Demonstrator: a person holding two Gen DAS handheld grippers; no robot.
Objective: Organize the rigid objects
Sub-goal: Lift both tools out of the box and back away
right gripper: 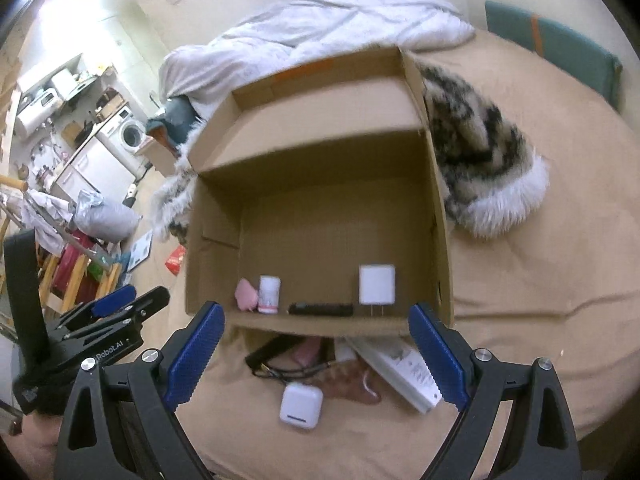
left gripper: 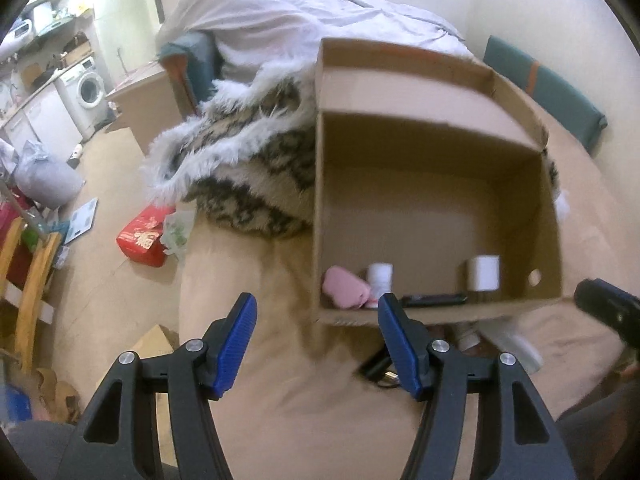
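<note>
Since the white earbud case (right gripper: 301, 405) sits on the tan bedspread (right gripper: 520, 264) right between the spread, empty fingers of the right gripper (right gripper: 318, 354), that hand looks like the obvious pick for the next grab. The case lies just short of the cardboard box (right gripper: 438, 216), no real long axis to worry about. The left gripper (left gripper: 318, 344) is also spread and empty, off to the side. Only the right view shows the case; the left view shows just the box front and blurry clutter below it.
</note>
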